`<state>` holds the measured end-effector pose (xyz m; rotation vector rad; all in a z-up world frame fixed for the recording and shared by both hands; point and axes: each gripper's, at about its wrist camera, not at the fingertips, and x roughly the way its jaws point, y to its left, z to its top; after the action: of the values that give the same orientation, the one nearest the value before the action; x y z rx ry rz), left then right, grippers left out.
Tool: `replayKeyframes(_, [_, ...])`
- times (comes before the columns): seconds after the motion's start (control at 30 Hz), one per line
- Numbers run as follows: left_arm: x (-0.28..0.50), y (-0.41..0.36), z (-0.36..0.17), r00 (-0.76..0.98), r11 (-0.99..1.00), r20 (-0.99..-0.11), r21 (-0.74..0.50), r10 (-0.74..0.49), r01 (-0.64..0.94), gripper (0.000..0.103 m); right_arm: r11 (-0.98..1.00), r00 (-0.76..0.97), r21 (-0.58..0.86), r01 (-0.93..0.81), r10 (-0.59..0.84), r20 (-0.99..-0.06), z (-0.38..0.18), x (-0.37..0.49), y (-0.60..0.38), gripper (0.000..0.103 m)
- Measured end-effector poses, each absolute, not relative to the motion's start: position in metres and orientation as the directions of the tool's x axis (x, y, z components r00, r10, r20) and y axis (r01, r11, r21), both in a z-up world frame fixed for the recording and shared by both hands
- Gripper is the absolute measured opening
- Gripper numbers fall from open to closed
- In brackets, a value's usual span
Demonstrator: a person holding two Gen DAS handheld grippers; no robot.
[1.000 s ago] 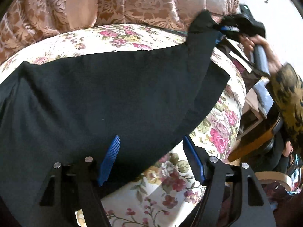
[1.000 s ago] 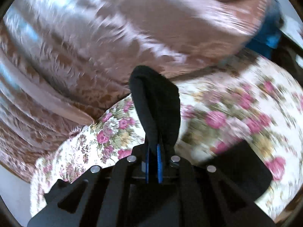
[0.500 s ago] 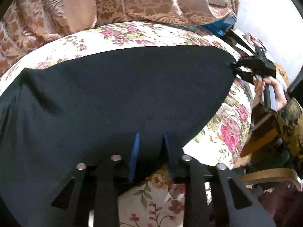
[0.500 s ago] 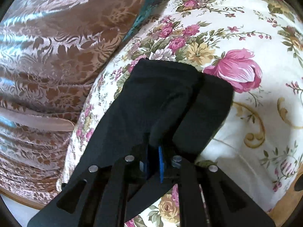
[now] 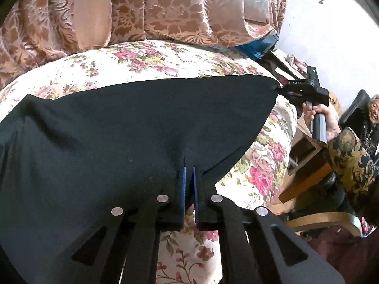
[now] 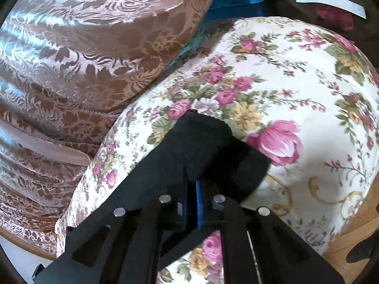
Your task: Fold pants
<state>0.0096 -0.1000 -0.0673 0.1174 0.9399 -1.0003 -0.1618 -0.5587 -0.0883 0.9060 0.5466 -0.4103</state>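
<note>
- Bed (image 5: 165, 56) with floral cover, brocade drape behind.
- Pants (image 5: 132, 127) lie spread flat on the bed, smoothed for a fold.
- Left claw (image 5: 188, 172) has just closed, pinching the near hem.
- Right claw (image 6: 192, 190) is clamped on the far corner, keeping the cloth taut.

pants (image 5: 123, 127): left end cut off by frame | right gripper (image 5: 280, 89): fingertips hidden in cloth
</note>
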Motion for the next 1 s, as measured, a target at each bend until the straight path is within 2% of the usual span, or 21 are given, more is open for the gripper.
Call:
replayKeyframes(0.1, [0.008,-0.107,-0.080,0.177,0.572,-0.746,-0.313,-0.642,0.758,0.004,0.523,0.762,0.617,0.588,-0.101,-0.640,-0.109,-0.162,-0.564,0.005])
replayKeyframes(0.2, [0.011,-0.105,-0.089,0.138,0.568,-0.737,-0.373,-0.661,0.733,0.008,0.494,0.756,0.630,0.599,-0.091,-0.648,-0.124,-0.163,-0.569,0.005])
replayKeyframes(0.27, [0.014,-0.099,-0.089,0.095,0.546,-0.715,-0.434,-0.693,0.716,0.017,0.492,0.757,0.632,0.599,-0.090,-0.647,-0.127,-0.164,-0.569,0.004])
replayKeyframes(0.3, [0.014,-0.095,-0.086,0.081,0.532,-0.702,-0.454,-0.707,0.714,0.026,0.489,0.758,0.635,0.598,-0.088,-0.646,-0.128,-0.165,-0.571,0.004])
replayKeyframes(0.33, [0.014,-0.090,-0.084,0.076,0.525,-0.690,-0.471,-0.720,0.709,0.044,0.480,0.762,0.645,0.595,-0.080,-0.643,-0.130,-0.166,-0.573,0.004])
replayKeyframes(0.37, [0.015,-0.083,-0.082,0.072,0.522,-0.674,-0.495,-0.735,0.694,0.050,0.473,0.766,0.655,0.589,-0.068,-0.639,-0.131,-0.166,-0.574,0.005])
replayKeyframes(0.47, [0.020,-0.059,-0.076,0.054,0.501,-0.611,-0.592,-0.790,0.632,0.052,0.487,0.755,0.636,0.599,-0.080,-0.651,-0.123,-0.171,-0.572,0.010])
replayKeyframes(0.53, [0.023,-0.038,-0.069,0.097,0.511,-0.577,-0.617,-0.811,0.598,0.052,0.522,0.705,0.544,0.657,-0.168,-0.689,-0.108,-0.176,-0.565,0.018])
replayKeyframes(0.57, [0.026,-0.025,-0.067,0.130,0.527,-0.565,-0.629,-0.815,0.571,0.052,0.532,0.668,0.485,0.694,-0.224,-0.710,-0.100,-0.177,-0.561,0.031])
replayKeyframes(0.6, [0.028,-0.016,-0.066,0.164,0.553,-0.569,-0.623,-0.806,0.554,0.052,0.544,0.639,0.429,0.721,-0.285,-0.714,-0.090,-0.179,-0.554,0.038])
replayKeyframes(0.67, [0.029,-0.002,-0.065,0.225,0.606,-0.590,-0.595,-0.776,0.528,0.052,0.581,0.649,0.402,0.707,-0.308,-0.696,-0.075,-0.179,-0.540,0.038])
replayKeyframes(0.73, [0.032,0.006,-0.067,0.261,0.640,-0.604,-0.581,-0.753,0.504,0.052,0.645,0.693,0.415,0.642,-0.257,-0.673,-0.063,-0.171,-0.521,0.039])
replayKeyframes(0.83, [0.034,0.013,-0.073,0.304,0.697,-0.641,-0.546,-0.705,0.464,0.052,0.788,0.763,0.433,0.438,-0.071,-0.642,-0.052,-0.138,-0.464,0.044])
replayKeyframes(1.0, [0.036,0.014,-0.086,0.344,0.775,-0.709,-0.466,-0.616,0.426,0.052,0.870,0.721,0.460,0.180,0.202,-0.663,-0.071,-0.086,-0.376,0.045])
